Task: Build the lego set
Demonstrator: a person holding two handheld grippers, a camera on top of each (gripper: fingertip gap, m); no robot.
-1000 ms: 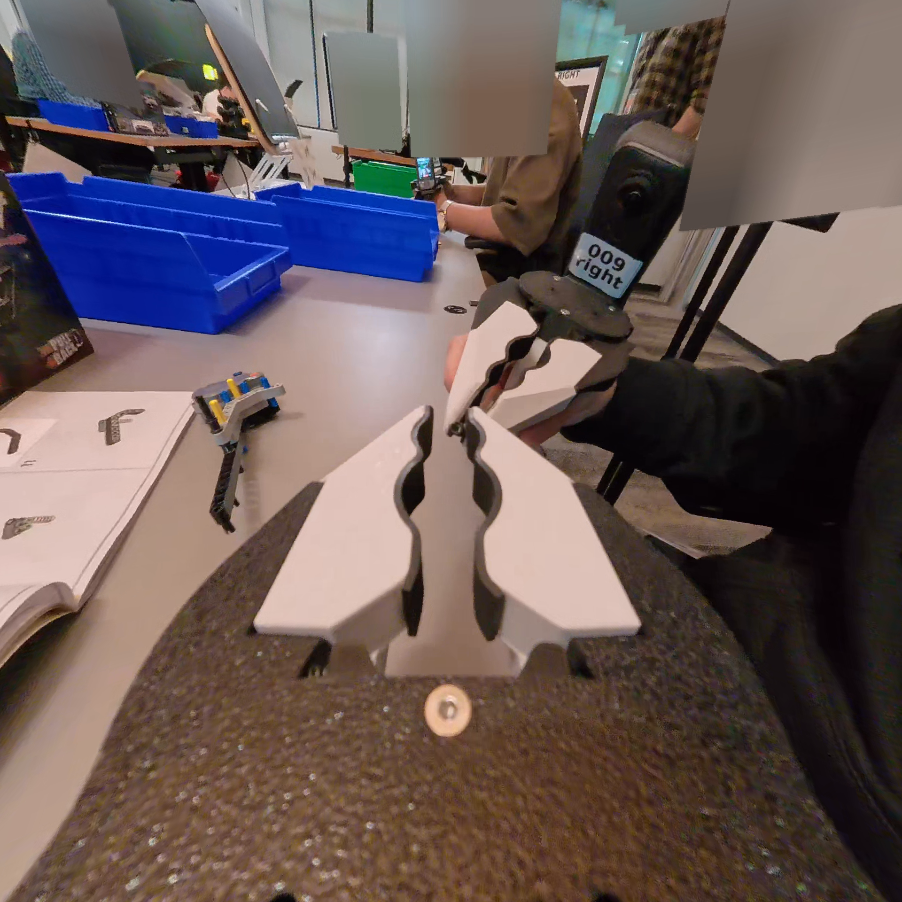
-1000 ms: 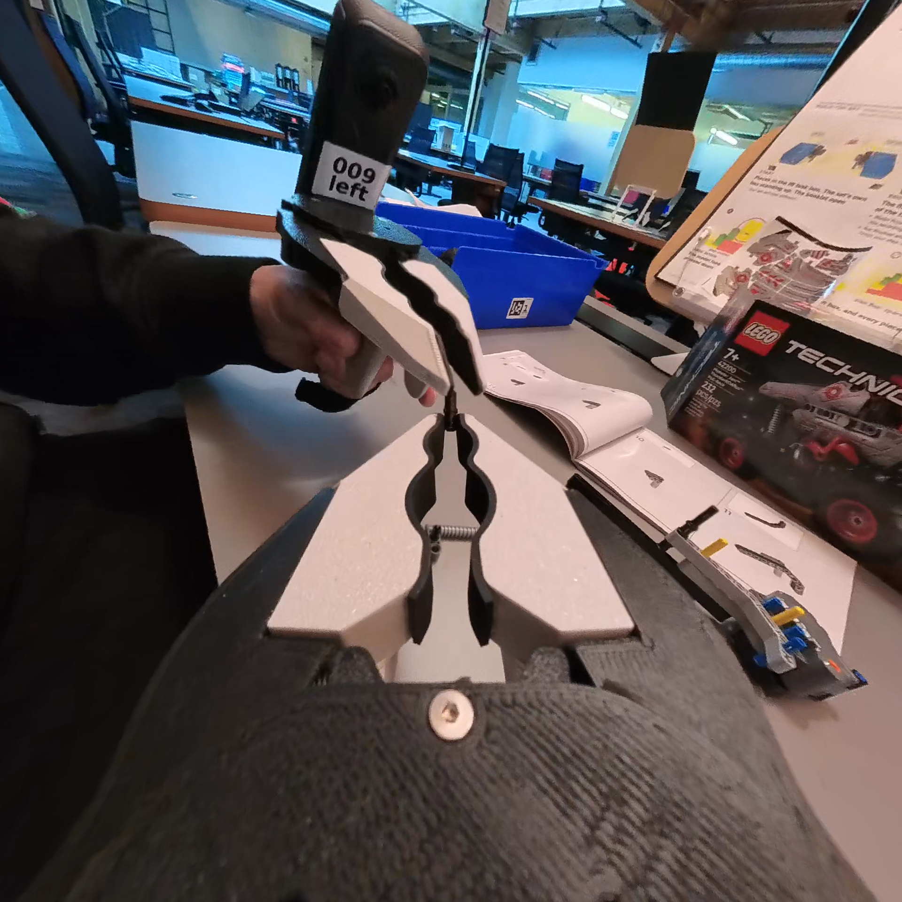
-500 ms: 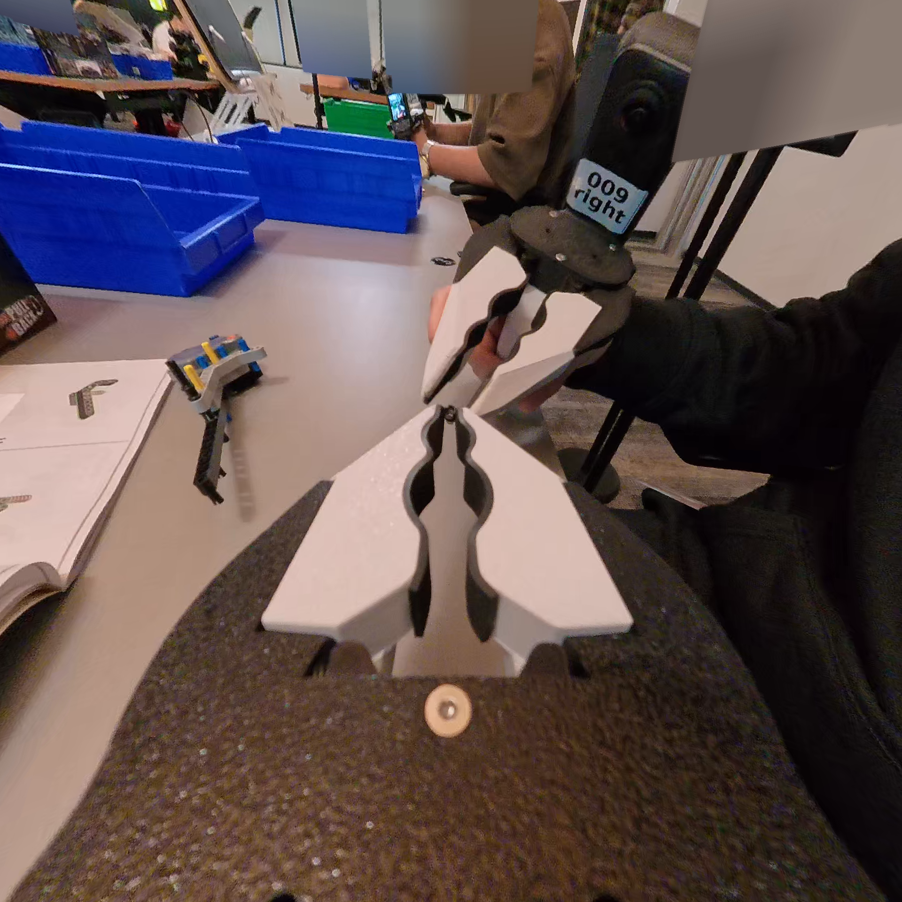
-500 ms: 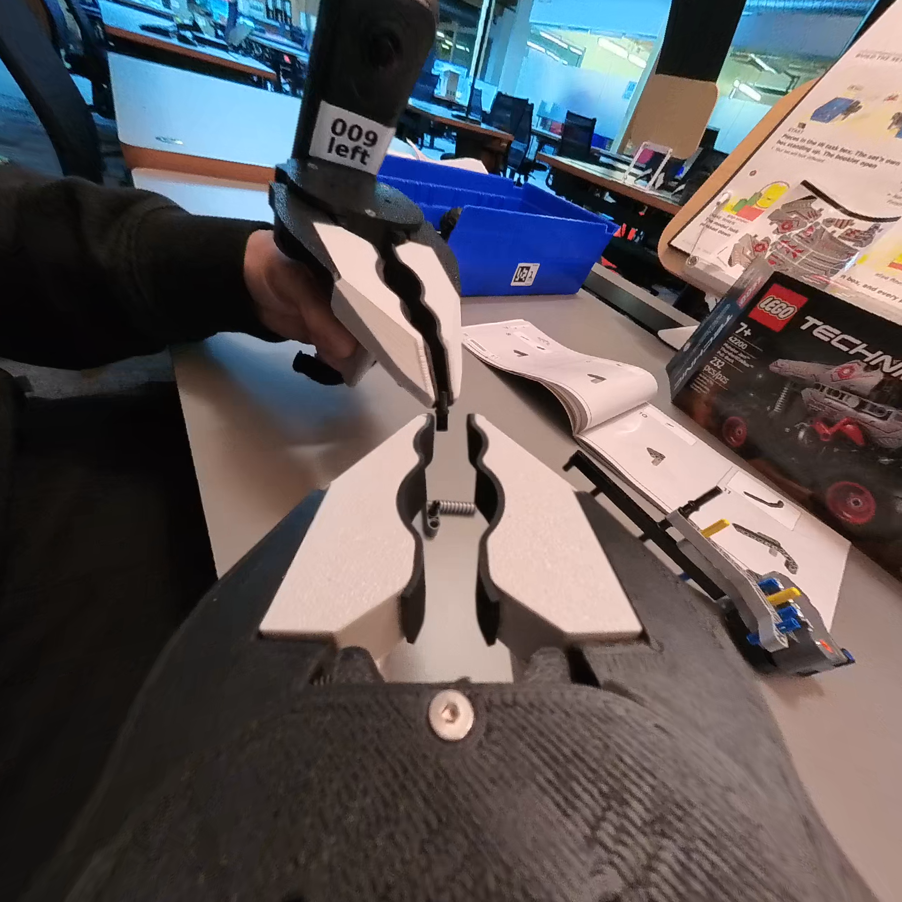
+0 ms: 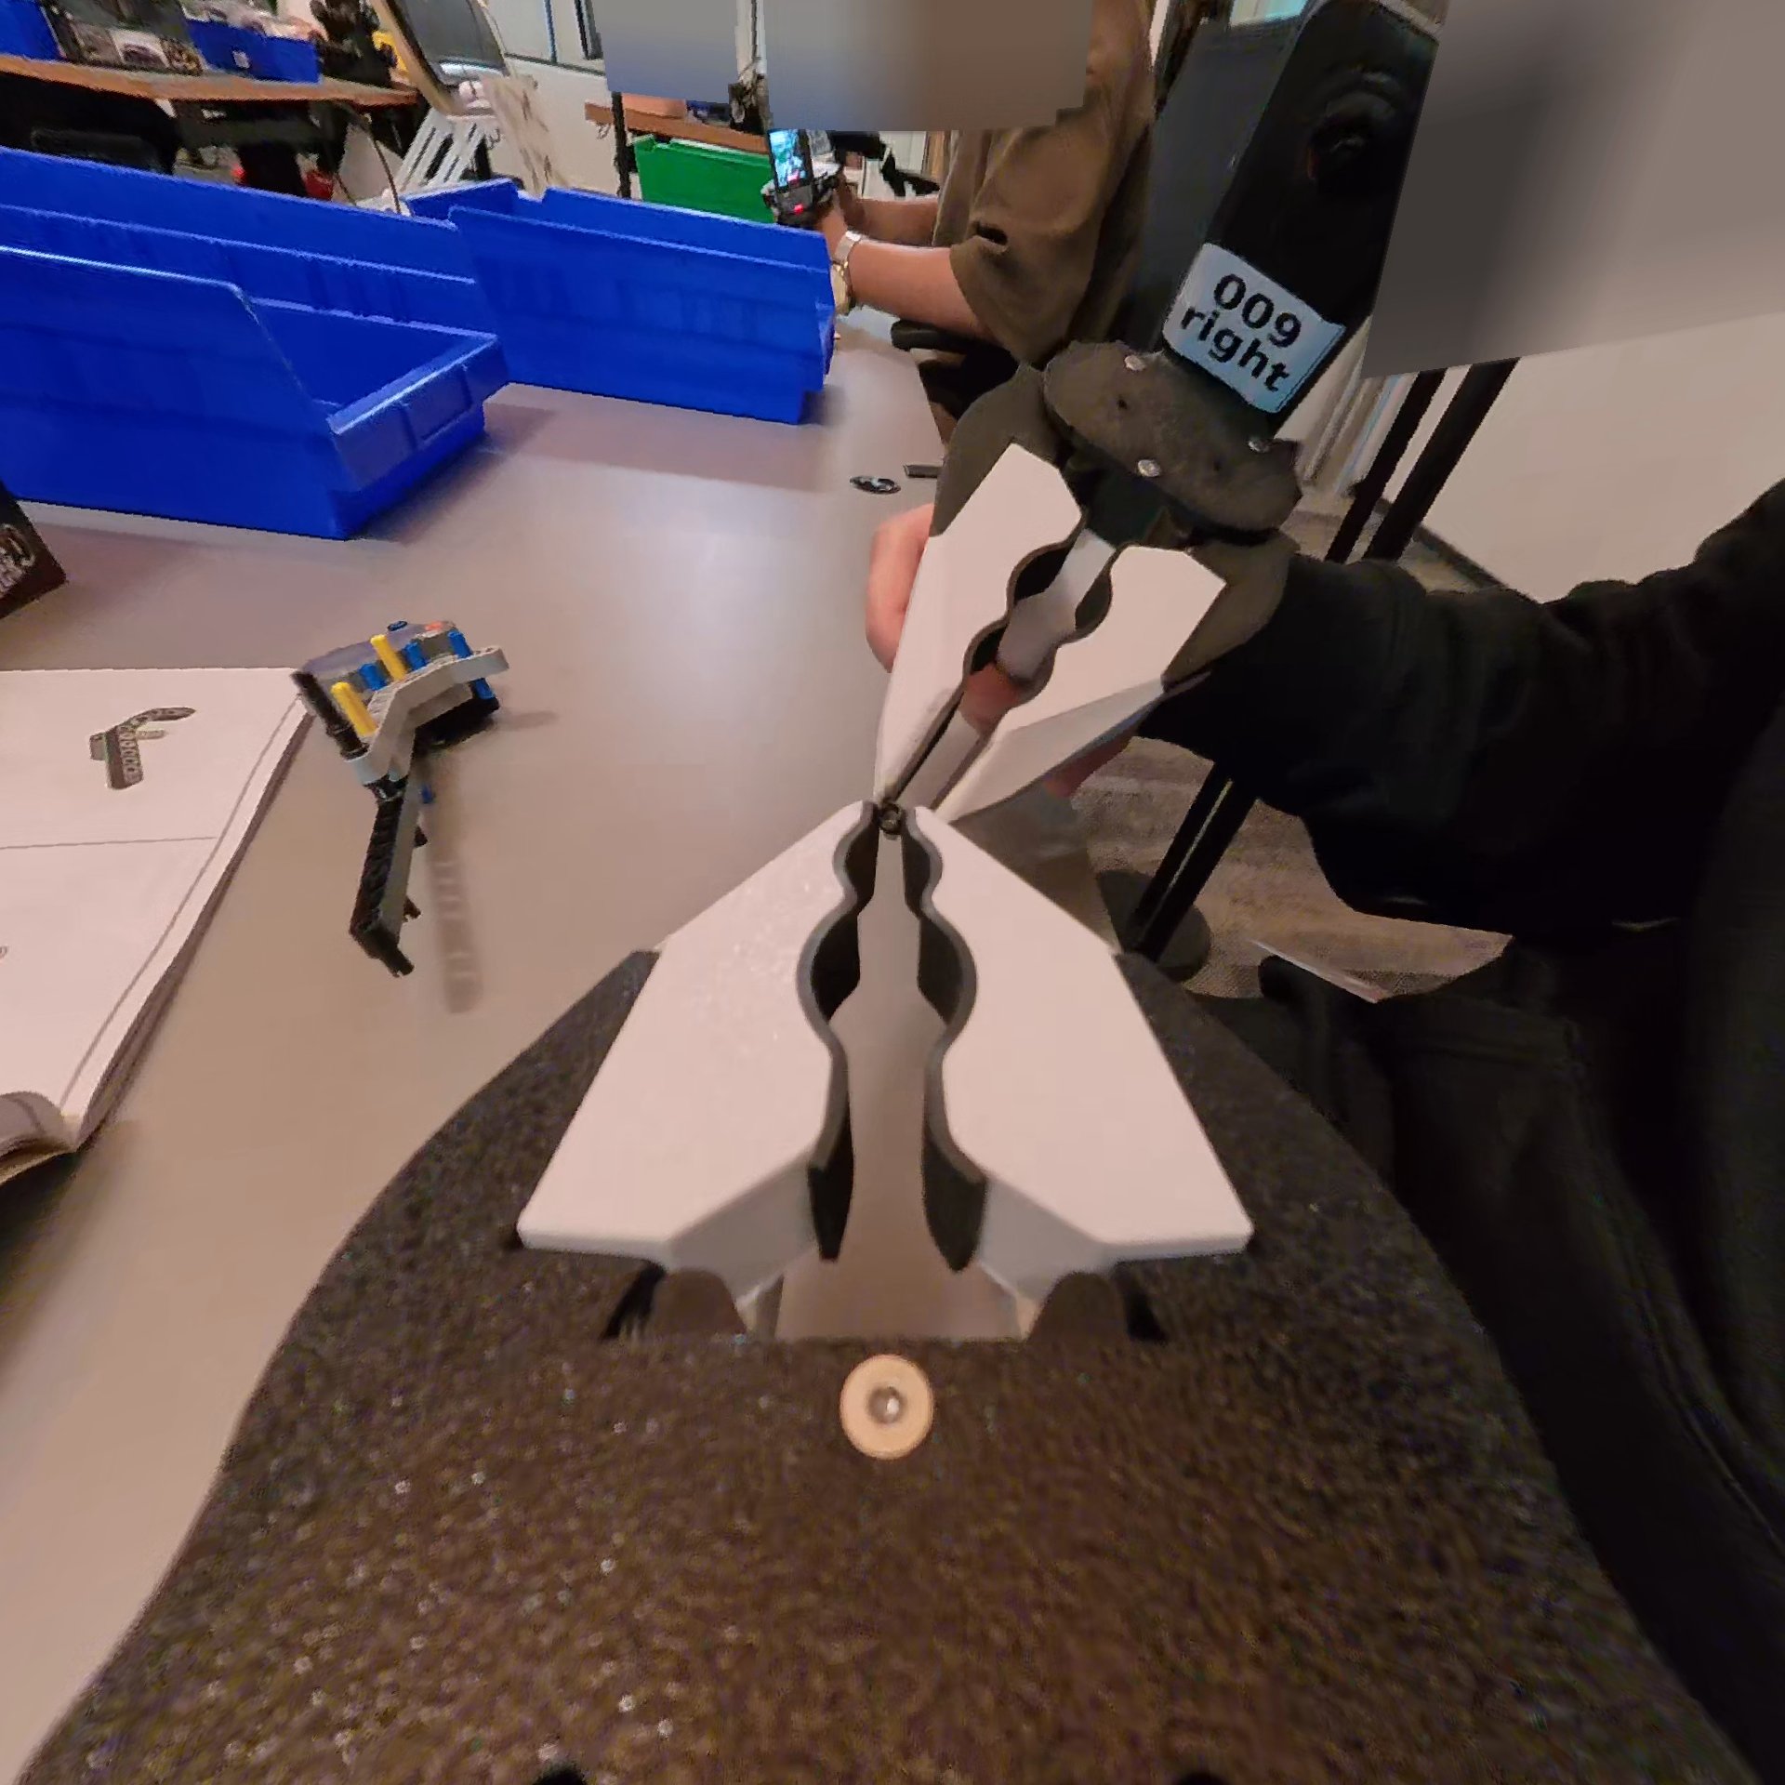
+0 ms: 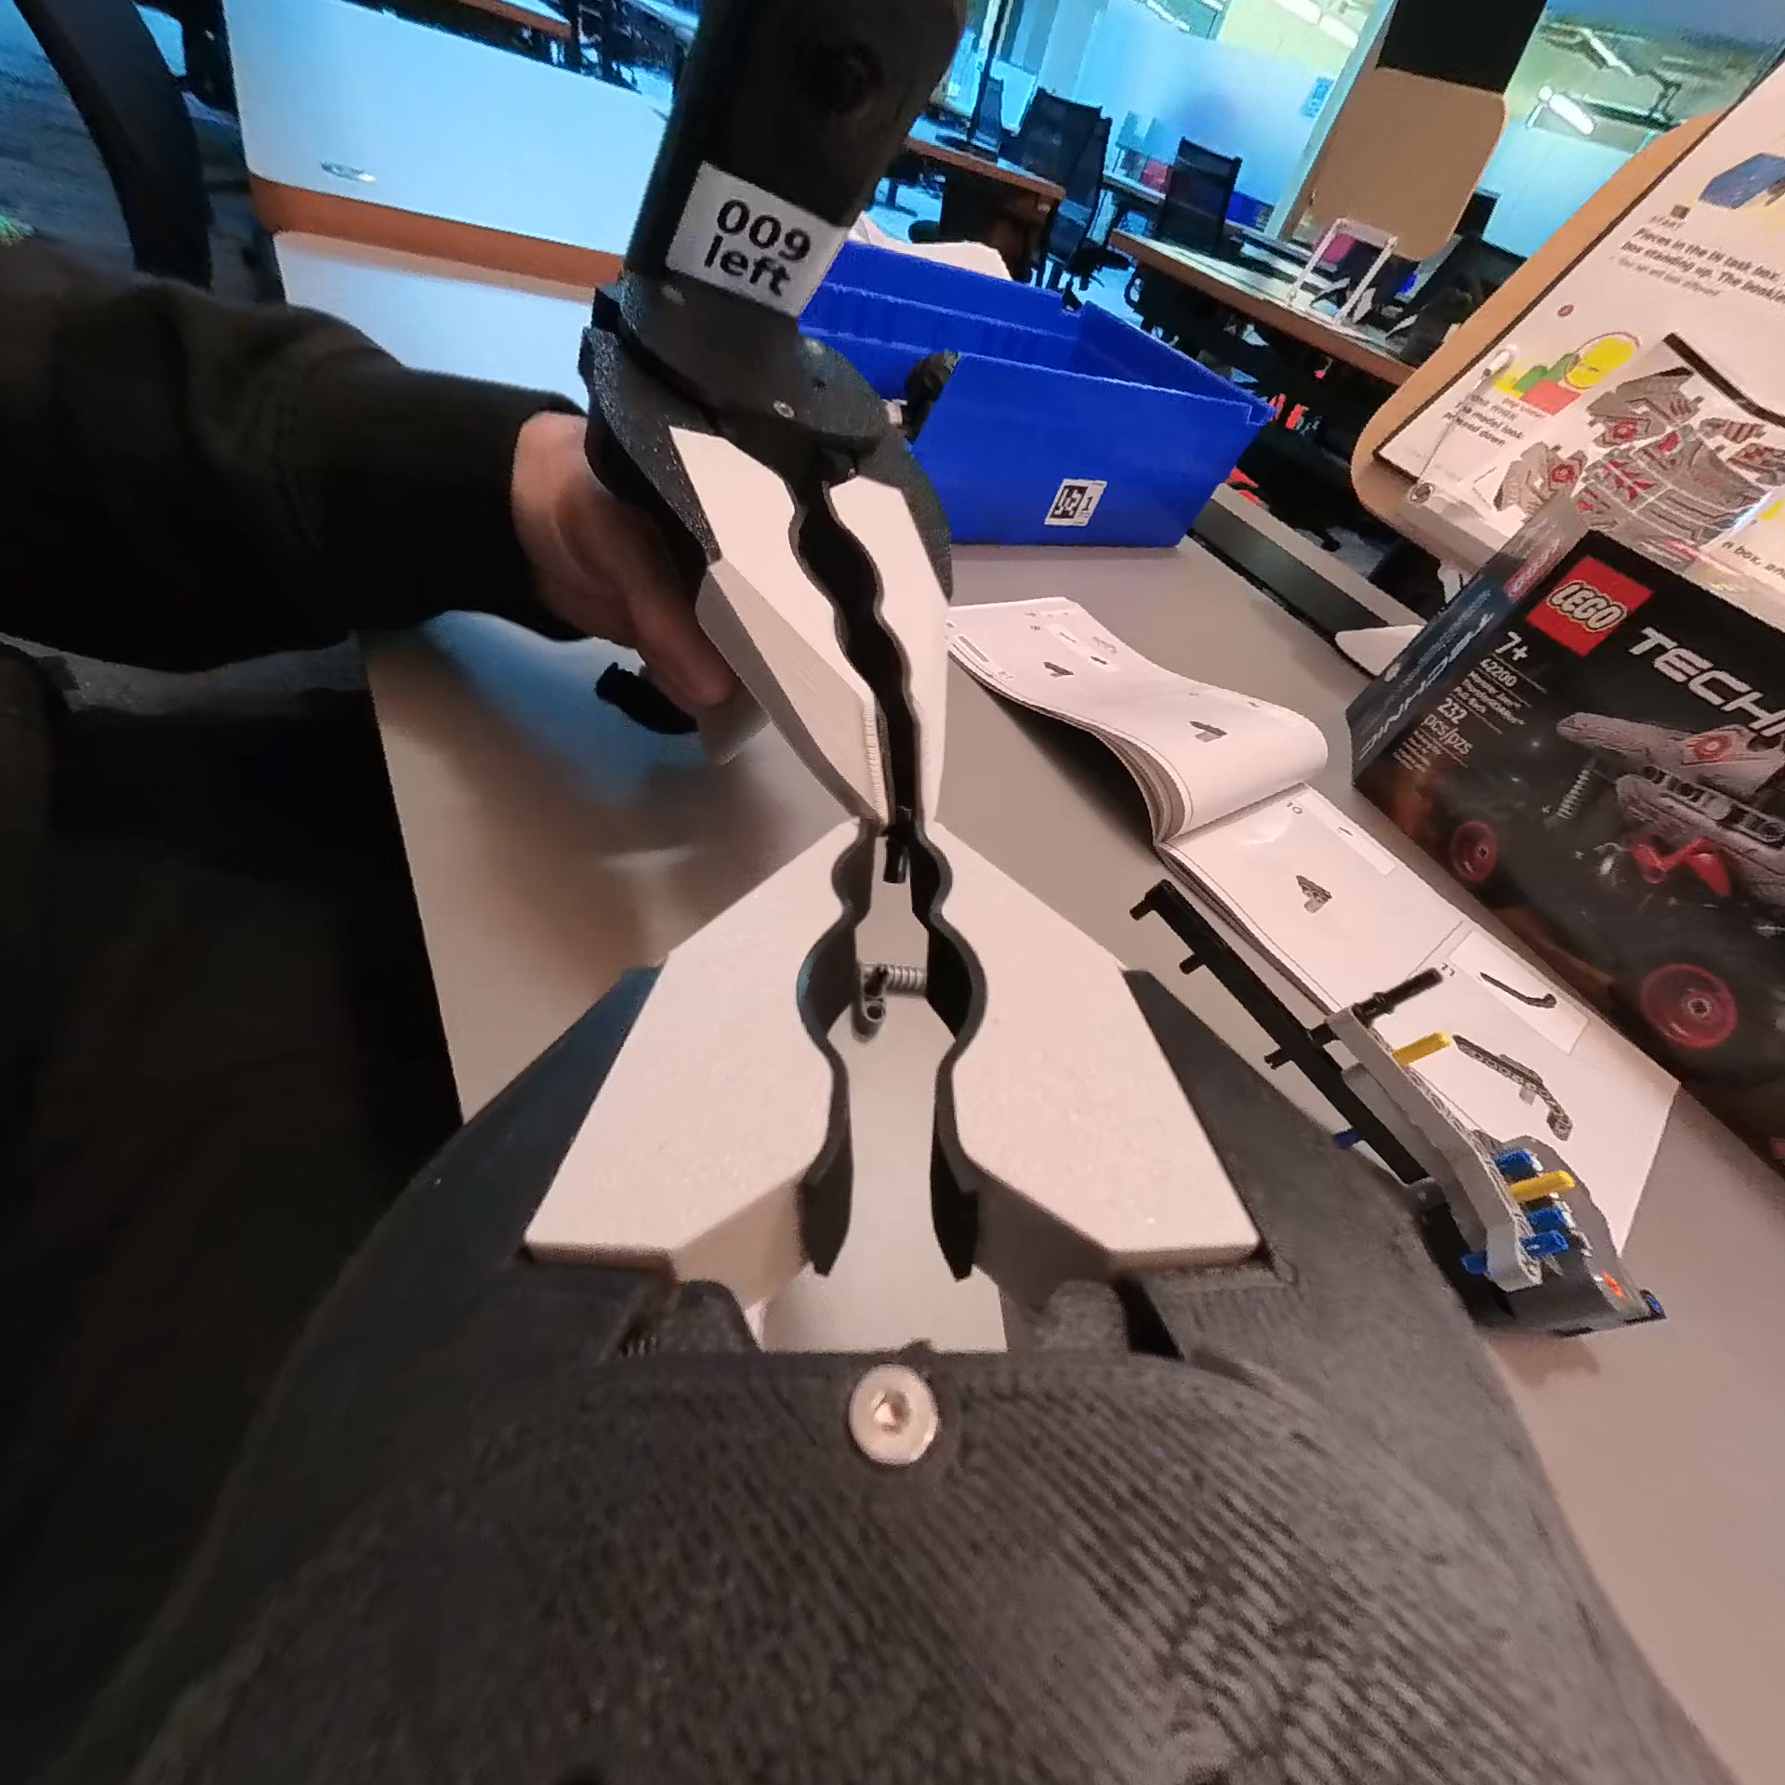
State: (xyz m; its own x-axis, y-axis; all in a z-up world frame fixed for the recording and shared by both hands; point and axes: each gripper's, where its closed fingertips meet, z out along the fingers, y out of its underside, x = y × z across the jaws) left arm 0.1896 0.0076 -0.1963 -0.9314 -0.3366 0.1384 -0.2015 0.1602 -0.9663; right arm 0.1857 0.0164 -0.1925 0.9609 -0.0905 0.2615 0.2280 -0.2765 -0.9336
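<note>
My left gripper is shut on a small black pin at its fingertips. In the right wrist view the left gripper comes down from above, and the pin hangs from its tips. My right gripper is narrowly open, its tips on either side of the pin's lower end. It points down at the left gripper's tips in the left wrist view. The part-built grey, black, blue and yellow model lies on the grey table. It also shows in the right wrist view.
An open instruction booklet lies beside the model, also in the left wrist view. The set's box and a display board stand behind it. Blue bins line the far side. A small grey spring part lies on the table. A person sits across. My left and right fingertips are right by each other.
One second ago the right gripper was shut on the pin and the left was open. The left has shut on the pin and the right has opened. Both tips stay together.
</note>
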